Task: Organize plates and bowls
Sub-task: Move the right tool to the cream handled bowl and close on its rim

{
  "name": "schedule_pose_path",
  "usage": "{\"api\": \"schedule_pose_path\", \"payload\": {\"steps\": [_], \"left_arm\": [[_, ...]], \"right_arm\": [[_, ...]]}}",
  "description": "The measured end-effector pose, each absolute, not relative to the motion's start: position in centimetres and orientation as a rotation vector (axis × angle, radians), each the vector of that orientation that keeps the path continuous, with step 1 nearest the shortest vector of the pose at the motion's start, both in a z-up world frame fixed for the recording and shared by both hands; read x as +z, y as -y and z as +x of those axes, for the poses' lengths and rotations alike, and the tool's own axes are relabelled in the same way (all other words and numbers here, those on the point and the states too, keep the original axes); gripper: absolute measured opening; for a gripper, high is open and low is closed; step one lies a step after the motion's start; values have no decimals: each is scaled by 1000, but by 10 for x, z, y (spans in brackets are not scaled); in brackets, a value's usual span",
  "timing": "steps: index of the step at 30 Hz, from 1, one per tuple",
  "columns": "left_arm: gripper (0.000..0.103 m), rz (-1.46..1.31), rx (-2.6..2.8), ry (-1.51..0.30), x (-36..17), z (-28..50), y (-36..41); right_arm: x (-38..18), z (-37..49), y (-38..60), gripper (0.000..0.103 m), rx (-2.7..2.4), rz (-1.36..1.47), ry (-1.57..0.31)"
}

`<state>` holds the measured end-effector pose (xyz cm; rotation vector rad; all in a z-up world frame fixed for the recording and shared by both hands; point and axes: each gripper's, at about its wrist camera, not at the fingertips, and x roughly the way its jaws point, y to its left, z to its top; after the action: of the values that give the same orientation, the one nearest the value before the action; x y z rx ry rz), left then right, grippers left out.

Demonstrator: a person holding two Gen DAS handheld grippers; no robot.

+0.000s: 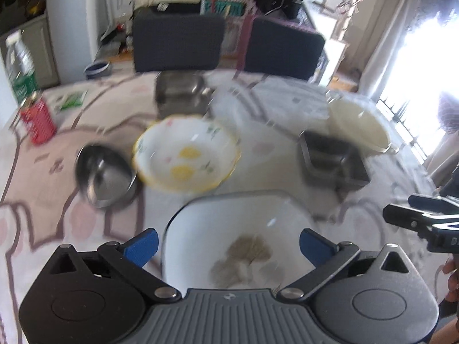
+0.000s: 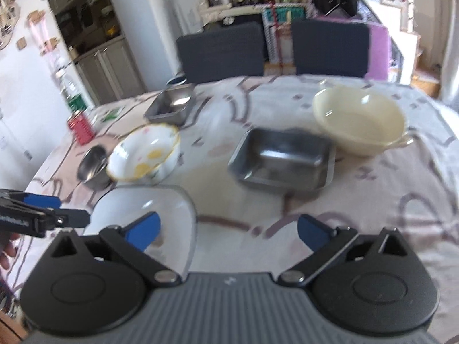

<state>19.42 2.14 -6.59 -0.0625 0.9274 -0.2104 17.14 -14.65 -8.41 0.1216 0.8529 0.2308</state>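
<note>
I have both tools spread as wide as they go and nothing is between the pads of either one. My left gripper (image 1: pixel 228 246) hangs above the white square plate (image 1: pixel 235 229), its blue fingertips (image 1: pixel 142 246) flanking the plate in the picture but not touching it. My right gripper (image 2: pixel 228 230) sits to the right of that same plate (image 2: pixel 146 215), over bare patterned tablecloth (image 2: pixel 358 200), empty.

Taking the white square plate as my landmark: it lies at the near edge of the table, with a brown leaf print on it. Just beyond it stands the white bowl with yellow rim (image 1: pixel 186 154), and touching or nearly touching that bowl's left side is a small steel bowl (image 1: pixel 104 175). Beyond and to the right of the plate is a square steel tray (image 2: pixel 282 160), with a cream bowl (image 2: pixel 360 117) just behind it. A second steel tray (image 2: pixel 170 107) sits farther back. A red can (image 1: pixel 38 120) stands far left.
</note>
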Motion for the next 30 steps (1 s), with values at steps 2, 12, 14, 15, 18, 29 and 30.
{"api": "schedule_pose_path", "payload": {"steps": [2,12,14,15,18,29,30], "left_arm": [[103,-63,-224,-904,-59,200,-10],[103,-126,-310,-825,-36,234,49],[103,-115,-348,-811,-29,243,61],[103,-94,-357,-804,-27,249,69],[103,-47,-352,-761,-20,267,87],[103,-53,-369,-728,-28,364,154],[103,-54,-367,-734,-30,372,160]], "right_arm": [[-80,175,161,103,199,150,-837],[-73,205,254,103,-33,315,-758],[-76,215,272,103,-84,330,-747],[-78,221,282,103,-103,341,-741],[-83,235,307,103,-154,374,-725],[-121,285,380,84,-262,788,-743],[-126,287,384,81,-260,828,-746]]}}
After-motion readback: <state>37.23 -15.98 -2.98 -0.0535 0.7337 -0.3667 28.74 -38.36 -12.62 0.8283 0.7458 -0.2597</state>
